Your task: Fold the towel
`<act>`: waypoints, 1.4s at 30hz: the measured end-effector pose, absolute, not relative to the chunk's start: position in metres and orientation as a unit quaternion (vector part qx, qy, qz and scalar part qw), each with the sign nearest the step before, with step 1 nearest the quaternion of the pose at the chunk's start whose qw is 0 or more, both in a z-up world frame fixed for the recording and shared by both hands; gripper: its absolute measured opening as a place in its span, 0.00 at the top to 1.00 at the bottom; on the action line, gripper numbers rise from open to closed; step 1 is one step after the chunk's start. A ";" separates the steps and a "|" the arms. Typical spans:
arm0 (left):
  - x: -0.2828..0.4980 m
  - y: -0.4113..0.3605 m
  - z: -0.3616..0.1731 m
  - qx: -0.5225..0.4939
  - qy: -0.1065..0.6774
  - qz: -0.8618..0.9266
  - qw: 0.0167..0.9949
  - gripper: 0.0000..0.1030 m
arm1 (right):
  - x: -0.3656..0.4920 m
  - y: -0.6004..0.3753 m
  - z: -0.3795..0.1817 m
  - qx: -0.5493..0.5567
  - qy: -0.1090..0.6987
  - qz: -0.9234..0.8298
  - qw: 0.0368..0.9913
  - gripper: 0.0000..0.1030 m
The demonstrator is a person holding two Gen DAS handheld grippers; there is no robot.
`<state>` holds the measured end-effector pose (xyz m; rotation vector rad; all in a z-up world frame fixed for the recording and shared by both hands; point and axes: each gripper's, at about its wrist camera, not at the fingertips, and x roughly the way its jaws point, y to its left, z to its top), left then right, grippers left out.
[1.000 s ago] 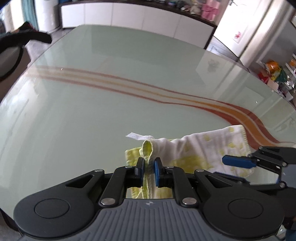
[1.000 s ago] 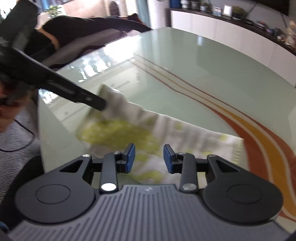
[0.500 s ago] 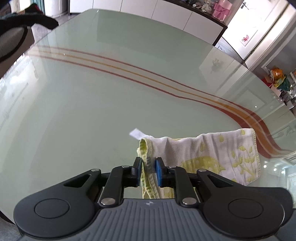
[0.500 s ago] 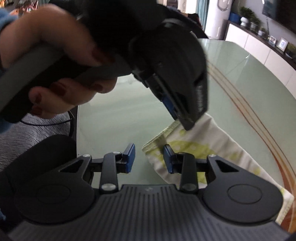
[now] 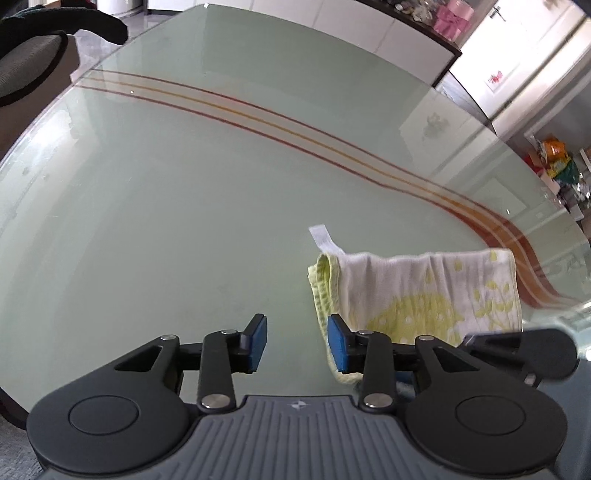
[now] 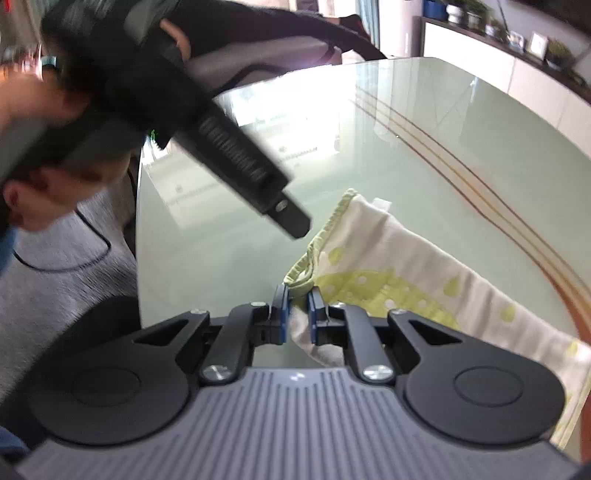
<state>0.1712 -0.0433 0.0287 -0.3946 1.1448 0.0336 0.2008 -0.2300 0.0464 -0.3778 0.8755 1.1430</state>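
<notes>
table: I see a pale green glass top [image 5: 184, 206], glossy, w/ curved red/orange stripes [image 5: 295, 129] across it
cabinets: long white low unit [image 5: 351, 26] behind table, dark top, clutter + pink box [image 5: 452, 18]
door: white, far right [image 5: 517, 70]
chair: dark seat [image 5: 26, 70] at left edge
floor: I get grey carpet [image 6: 66, 280], black cable [image 6: 74, 258] on it
light: bright daylight, window glare on glass [image 6: 258, 110]

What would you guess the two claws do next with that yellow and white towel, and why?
Probably the right gripper, shut on the towel at its near corner, lifts it across for another fold. The left gripper is opening with nothing between its pads, so it has let go.
</notes>
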 end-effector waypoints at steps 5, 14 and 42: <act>0.174 -0.049 0.023 -0.205 0.545 -0.013 0.813 0.62 | 0.210 -0.245 0.060 -0.143 0.395 0.519 0.744 0.90; 0.177 -0.056 0.019 -0.277 0.534 -0.053 0.797 0.62 | 0.209 -0.248 0.069 -0.130 0.395 0.520 0.746 0.90; 0.164 -0.035 0.013 -0.410 0.469 -0.024 0.782 0.24 | 0.199 -0.231 0.061 -0.169 0.392 0.519 0.740 0.90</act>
